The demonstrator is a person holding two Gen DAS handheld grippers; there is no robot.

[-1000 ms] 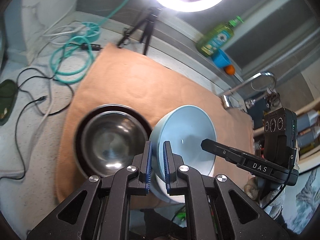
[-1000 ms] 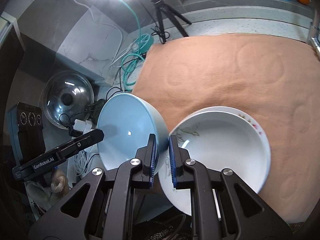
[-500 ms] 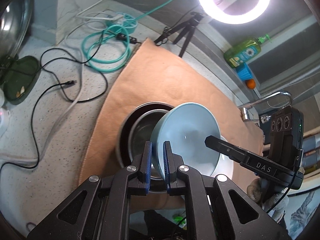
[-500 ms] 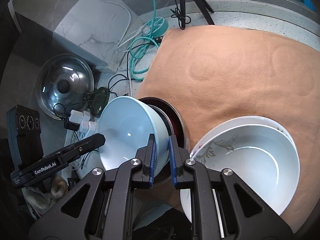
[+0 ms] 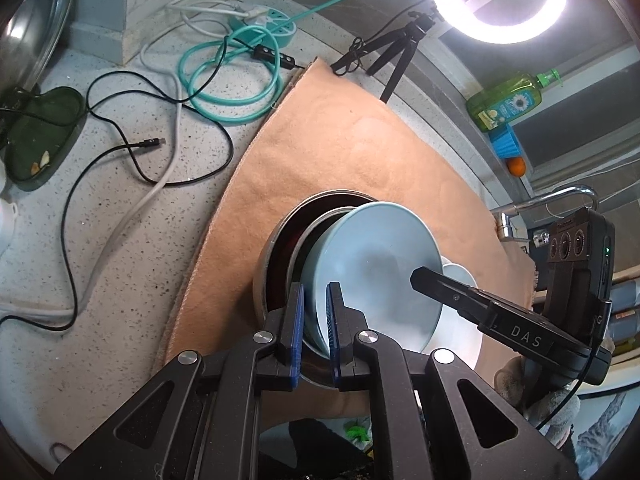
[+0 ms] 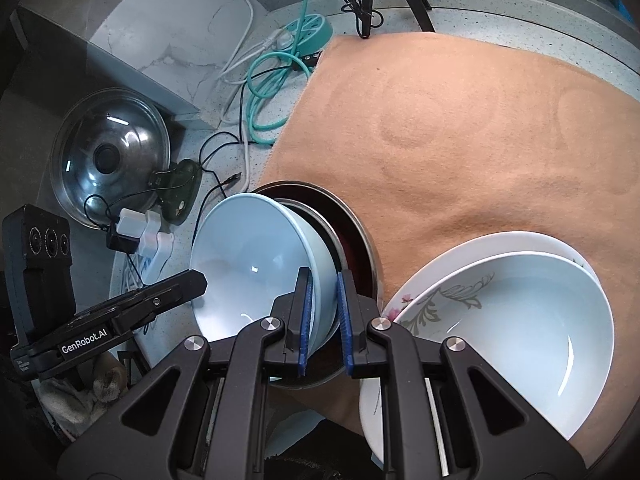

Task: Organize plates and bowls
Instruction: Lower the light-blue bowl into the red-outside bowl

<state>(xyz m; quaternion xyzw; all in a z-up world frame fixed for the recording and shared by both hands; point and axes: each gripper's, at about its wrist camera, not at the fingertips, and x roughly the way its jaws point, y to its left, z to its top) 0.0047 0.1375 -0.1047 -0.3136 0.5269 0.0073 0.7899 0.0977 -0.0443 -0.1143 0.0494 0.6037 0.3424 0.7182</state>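
Over the near-left part of the peach felt mat [image 5: 340, 152], both tools were clamped on one pale blue glazed bowl [image 5: 376, 272]: the left tool [image 5: 314, 336] pinched its rim on one side, the right tool [image 6: 324, 320] the opposite rim, blue pads pressed to either face of the wall. That bowl hung tilted, its lower part sunk into a stainless steel bowl [image 6: 320, 216], which itself sat nested in a dark red-lined metal bowl [image 5: 276, 252] on the mat.

Room for moving lay mostly on the far half of the mat, bare but for faint ring marks. Its left edge ran close beside the nested stack; beyond it the speckled grey desk [image 5: 120, 216] was littered with a coiled teal cable [image 5: 224, 76], black and white leads and a green leaf-shaped dish [image 5: 36, 140]. A glass pot lid [image 6: 108, 156] leaned farther left. To the right of the stack, just beside it, stood white dishes.

By count: three bowls in the stack, one blue, two metal; two white pieces, a deep white bowl [image 6: 520, 340] resting in a flower-painted white plate [image 6: 500, 244].

Smooth, glossy and unpatterned, the blue bowl carried small glints on its inner wall.
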